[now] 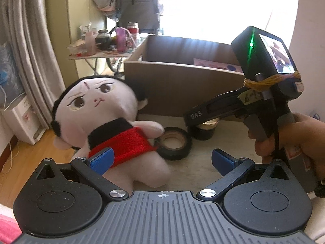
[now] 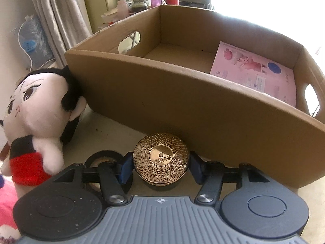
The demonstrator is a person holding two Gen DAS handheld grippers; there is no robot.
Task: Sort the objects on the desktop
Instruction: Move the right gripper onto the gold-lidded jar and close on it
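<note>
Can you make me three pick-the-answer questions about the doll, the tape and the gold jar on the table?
1. Where is the roll of black tape?
A. inside the cardboard box
B. on the table beside the doll
C. on the floor

2. What colour is the doll's top?
A. red and black
B. green
C. yellow

3. What is the right claw doing?
A. lifting the doll
B. hanging over the box
C. sitting either side of the gold-lidded jar

Answers: 1 B, the tape lies flat by the doll's arm. 2 A, red cloth with a black collar. 3 C, a blue pad sits at each side of the lid.
</note>
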